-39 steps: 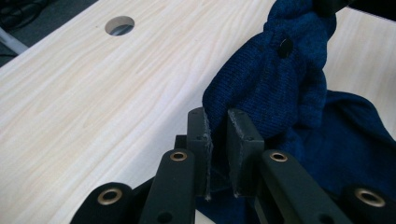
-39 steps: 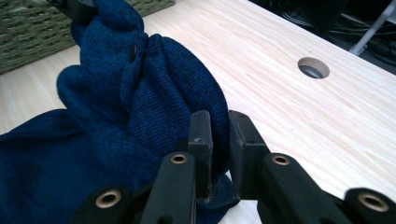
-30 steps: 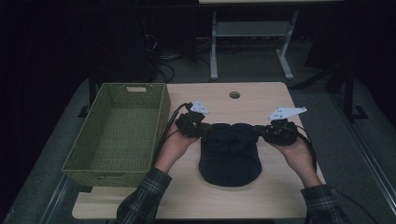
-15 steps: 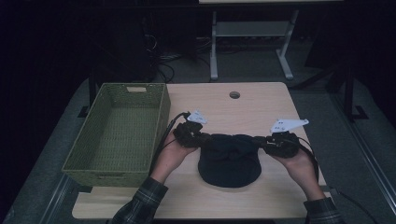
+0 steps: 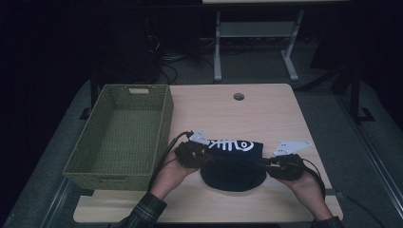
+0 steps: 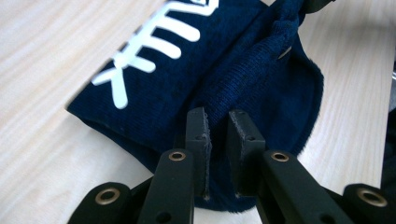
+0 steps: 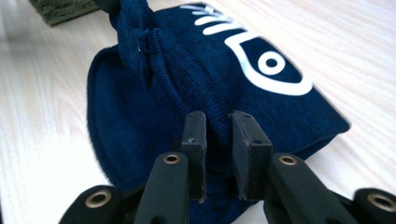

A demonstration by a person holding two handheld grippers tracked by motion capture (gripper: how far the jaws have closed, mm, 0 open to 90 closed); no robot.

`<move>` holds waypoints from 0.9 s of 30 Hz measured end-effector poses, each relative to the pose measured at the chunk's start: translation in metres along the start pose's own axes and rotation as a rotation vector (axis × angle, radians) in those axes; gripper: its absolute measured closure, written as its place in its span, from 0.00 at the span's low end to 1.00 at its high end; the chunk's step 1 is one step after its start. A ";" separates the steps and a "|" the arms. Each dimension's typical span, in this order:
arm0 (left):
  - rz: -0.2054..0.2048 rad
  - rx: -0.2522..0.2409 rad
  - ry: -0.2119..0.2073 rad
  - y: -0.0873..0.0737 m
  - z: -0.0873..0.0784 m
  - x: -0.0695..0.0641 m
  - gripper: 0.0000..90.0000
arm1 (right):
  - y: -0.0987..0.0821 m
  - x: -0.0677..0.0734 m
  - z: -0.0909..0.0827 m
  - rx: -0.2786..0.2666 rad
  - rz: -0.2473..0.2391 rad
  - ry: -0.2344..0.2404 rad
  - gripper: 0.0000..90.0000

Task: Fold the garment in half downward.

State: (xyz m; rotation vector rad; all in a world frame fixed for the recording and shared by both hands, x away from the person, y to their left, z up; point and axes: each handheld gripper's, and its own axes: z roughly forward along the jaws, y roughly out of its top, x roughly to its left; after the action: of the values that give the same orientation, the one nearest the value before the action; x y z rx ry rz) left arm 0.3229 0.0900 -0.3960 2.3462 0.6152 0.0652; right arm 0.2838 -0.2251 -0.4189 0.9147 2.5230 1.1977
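Between my near jaws the left gripper [image 6: 219,116] is clenched on the folded navy cloth [image 6: 243,65], which lies on the bench [image 5: 266,109]. The right gripper [image 7: 218,119] has just been easing open around the cloth; I cannot tell if it still pinches. I'd press the fold flat and square its edges before letting go, beside the basket [image 5: 128,128].

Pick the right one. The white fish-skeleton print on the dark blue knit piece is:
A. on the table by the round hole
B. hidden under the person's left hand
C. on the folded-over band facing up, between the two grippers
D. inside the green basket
C: in the high view the fish-skeleton print lies face up on the dark blue knit piece, between the left gripper and the right gripper.
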 end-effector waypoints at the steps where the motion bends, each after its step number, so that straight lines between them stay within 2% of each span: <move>1: 0.002 0.008 -0.007 -0.004 0.001 -0.003 0.88 | -0.003 0.002 0.000 -0.006 -0.008 0.004 0.83; 5: 0.004 0.020 -0.015 -0.010 0.004 -0.009 0.88 | -0.012 0.010 0.000 0.016 -0.011 0.009 0.82; 9: 0.011 0.054 -0.029 -0.019 0.010 -0.017 0.89 | -0.020 0.018 0.002 0.029 -0.013 0.027 0.80; 12: 0.005 0.061 -0.033 -0.023 0.012 -0.020 0.89 | -0.025 0.023 0.003 0.033 -0.030 0.037 0.79; 15: 0.005 0.082 -0.041 -0.028 0.015 -0.022 0.89 | -0.028 0.026 0.004 0.039 -0.026 0.042 0.78; 16: -0.008 0.070 -0.041 -0.030 0.016 -0.024 0.89 | -0.030 0.028 0.004 0.042 -0.026 0.053 0.78; 19: 0.001 0.095 -0.047 -0.035 0.018 -0.026 0.89 | -0.034 0.031 0.006 0.046 -0.037 0.064 0.76; 23: 0.001 0.093 -0.049 -0.038 0.019 -0.029 0.89 | -0.037 0.035 0.005 0.037 -0.026 0.077 0.71; 24: 0.001 0.093 -0.049 -0.038 0.019 -0.029 0.88 | -0.038 0.034 0.004 0.028 -0.037 0.080 0.69; 25: -0.022 0.071 -0.057 -0.039 0.015 -0.030 0.86 | -0.039 0.035 0.002 0.029 -0.025 0.080 0.68; 27: -0.029 0.064 -0.062 -0.039 0.012 -0.029 0.85 | -0.039 0.034 0.000 0.022 -0.025 0.080 0.67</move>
State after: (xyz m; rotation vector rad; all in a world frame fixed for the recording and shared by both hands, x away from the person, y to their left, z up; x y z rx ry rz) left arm 0.2839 0.0943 -0.4269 2.3902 0.6290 -0.0413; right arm 0.2393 -0.2232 -0.4456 0.8534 2.6066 1.2253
